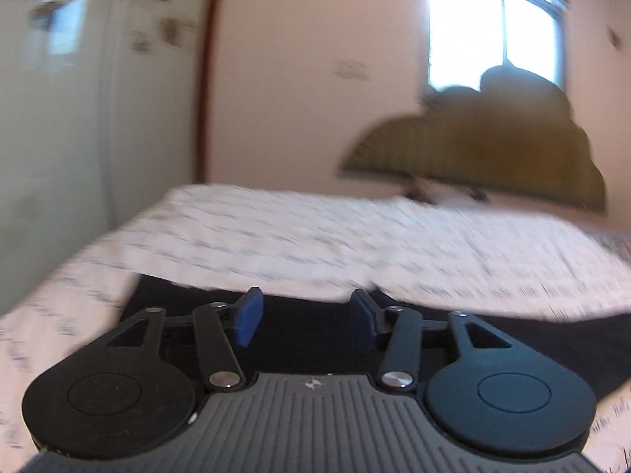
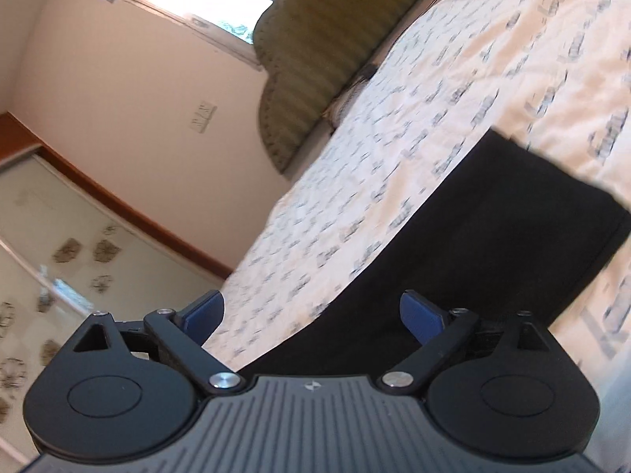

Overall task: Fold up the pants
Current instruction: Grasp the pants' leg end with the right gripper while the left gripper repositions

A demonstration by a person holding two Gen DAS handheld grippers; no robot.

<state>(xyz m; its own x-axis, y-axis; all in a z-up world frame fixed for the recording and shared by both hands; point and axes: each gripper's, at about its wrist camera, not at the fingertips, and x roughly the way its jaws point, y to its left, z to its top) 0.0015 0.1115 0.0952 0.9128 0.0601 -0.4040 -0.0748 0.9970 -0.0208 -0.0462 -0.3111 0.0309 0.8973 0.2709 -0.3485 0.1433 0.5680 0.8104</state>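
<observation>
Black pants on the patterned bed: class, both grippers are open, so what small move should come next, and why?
Probably lower the right gripper onto the near edge of the pants and close. Both it and the left gripper are open and hold nothing, and the pants lie flat on the bed sheet.

Black pants [image 2: 493,228] — prob. folded, flat on bed

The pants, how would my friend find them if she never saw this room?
Start at the big bed with the white sheet printed in small grey-blue marks, below the green headboard. The pants lie flat on that sheet, right in front of both open grippers. They are the only plain black thing on the pale bed.
</observation>
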